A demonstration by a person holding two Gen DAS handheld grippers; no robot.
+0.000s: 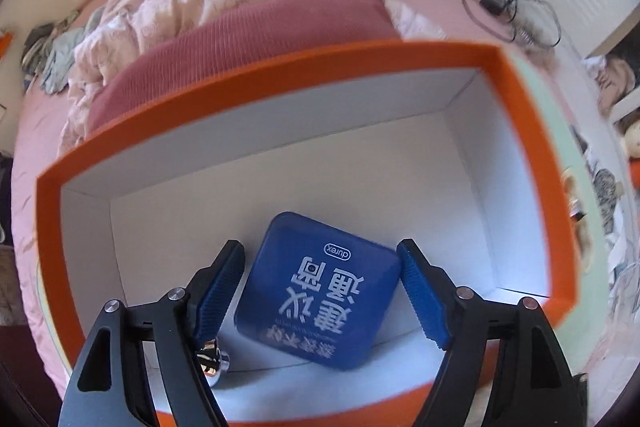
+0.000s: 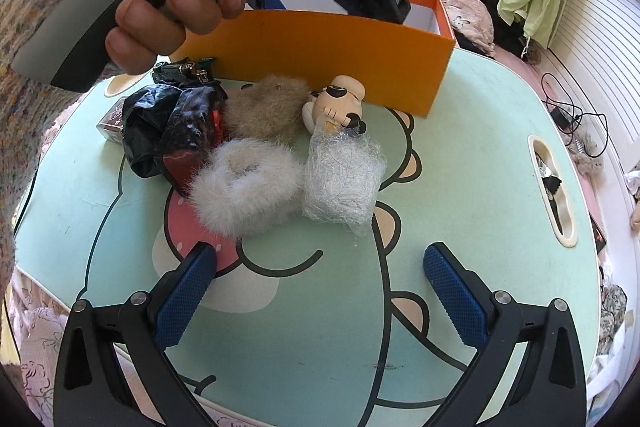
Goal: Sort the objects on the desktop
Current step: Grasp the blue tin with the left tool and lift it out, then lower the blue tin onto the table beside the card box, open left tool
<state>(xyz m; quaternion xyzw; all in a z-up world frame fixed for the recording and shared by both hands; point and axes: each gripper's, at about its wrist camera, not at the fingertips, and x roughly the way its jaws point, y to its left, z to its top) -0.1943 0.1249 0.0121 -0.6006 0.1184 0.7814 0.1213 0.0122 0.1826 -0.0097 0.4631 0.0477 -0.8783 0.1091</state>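
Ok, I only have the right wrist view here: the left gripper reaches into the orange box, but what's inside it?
Observer: A blue tin lies flat on the white floor of the orange box.
Operator: Is it gripped?
Observer: It looks released; the left gripper is open, its fingers on either side of the tin.
Operator: Anything else in there?
Observer: A small shiny metal item, partly hidden under one finger.
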